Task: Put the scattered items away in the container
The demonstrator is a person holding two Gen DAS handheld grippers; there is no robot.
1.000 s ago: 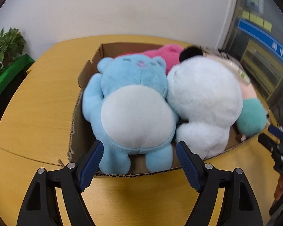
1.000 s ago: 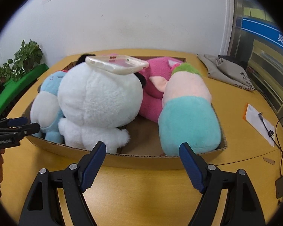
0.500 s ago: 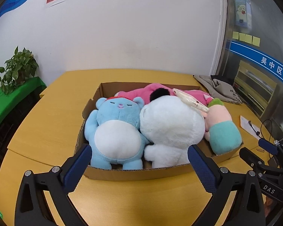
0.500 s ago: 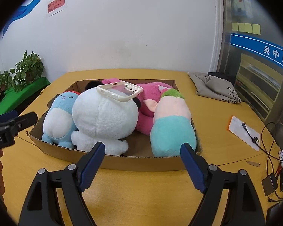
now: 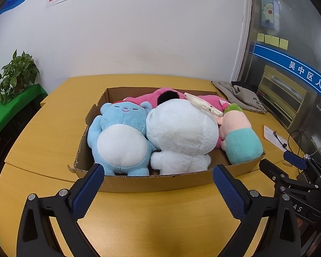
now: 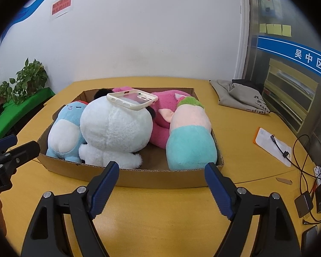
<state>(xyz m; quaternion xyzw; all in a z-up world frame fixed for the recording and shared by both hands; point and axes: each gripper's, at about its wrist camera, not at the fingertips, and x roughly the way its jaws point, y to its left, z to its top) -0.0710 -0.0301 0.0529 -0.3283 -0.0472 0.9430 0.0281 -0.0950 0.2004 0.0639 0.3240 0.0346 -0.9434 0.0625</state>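
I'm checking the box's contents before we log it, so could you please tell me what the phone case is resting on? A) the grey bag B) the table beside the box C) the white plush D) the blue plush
C: the phone case lies flat on top of the white plush in the box, apart from the blue plush and the grey bag.
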